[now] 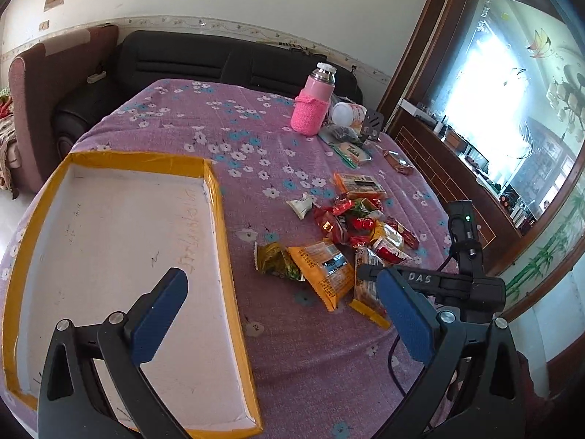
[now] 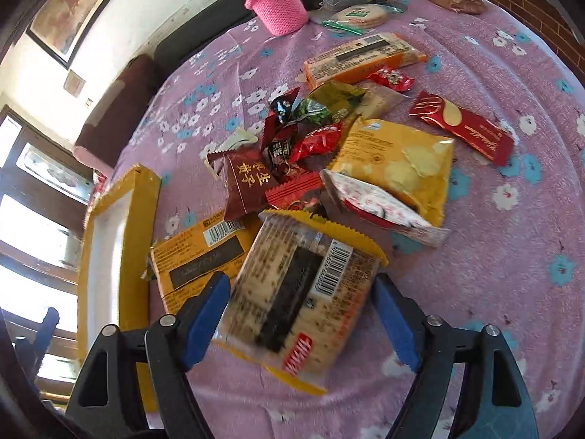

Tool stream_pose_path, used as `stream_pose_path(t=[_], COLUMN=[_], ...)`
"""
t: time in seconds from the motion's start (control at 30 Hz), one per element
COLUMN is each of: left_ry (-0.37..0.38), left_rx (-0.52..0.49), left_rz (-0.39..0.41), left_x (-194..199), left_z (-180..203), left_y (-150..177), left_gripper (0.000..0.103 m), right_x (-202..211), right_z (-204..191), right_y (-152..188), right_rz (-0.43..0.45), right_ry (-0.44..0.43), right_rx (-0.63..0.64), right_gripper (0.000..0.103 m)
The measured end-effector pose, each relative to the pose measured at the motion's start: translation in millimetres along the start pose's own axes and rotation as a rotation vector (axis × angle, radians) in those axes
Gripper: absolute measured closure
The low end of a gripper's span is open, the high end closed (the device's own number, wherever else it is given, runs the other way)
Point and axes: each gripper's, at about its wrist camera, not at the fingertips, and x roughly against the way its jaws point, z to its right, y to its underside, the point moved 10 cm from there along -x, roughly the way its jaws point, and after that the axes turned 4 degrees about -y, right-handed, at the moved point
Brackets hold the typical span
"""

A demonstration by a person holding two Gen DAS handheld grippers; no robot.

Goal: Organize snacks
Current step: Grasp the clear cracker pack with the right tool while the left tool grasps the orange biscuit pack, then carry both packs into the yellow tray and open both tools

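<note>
Both jaws stood parted. My right gripper had its blue pads either side of a clear, yellow-edged cracker packet, barcode side up; the left pad lay against the packet's edge, while the other pad sat just beside the far edge, and I could not tell whether it touched. My left gripper held nothing, its jaws spread wide above the near right edge of a shallow white tray with a yellow-taped rim, which held no snacks.

That cracker packet lay on the purple floral cloth over the table, at the near end of the snack pile. Just to its left sat an orange packet with a barcode, partly beneath it, beside the tray's right rim. Beyond it a white-and-red wrapper overlapped a yellow chip bag. A dark red sachet with gold characters leaned among small red and green wrapped sweets. A long red stick pack lay apart on the right, and a long orange biscuit pack lay farther back.

Well behind the pile stood a pink bottle in a knitted pink sleeve, upright, with a green-and-white packet near it. A black sofa ran along the wall past the table.
</note>
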Motion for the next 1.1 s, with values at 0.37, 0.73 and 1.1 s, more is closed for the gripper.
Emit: stream_pose_path(t=[0.37, 0.73, 1.1], left_ry=[-0.022, -0.126, -0.100], left_rx=[-0.326, -0.448, -0.402], left_rz=[-0.185, -0.348, -0.338], left_x=[-74.9, -133.5, -128.6], left_z=[51.4, 81.9, 98.7], left_y=[20.7, 67.7, 78.5], left_gripper=[0.000, 0.000, 0.034], right_x=[-3.9, 21.1, 20.1], right_z=[-13.2, 41.0, 39.0], right_y=[23.4, 15.4, 13.6], right_rz=[-0.001, 0.027, 0.030], right_ry=[0.086, 0.120, 0.096], right_rx=[0.265, 0.291, 0.335], right_gripper=[0.030, 0.033, 0.031])
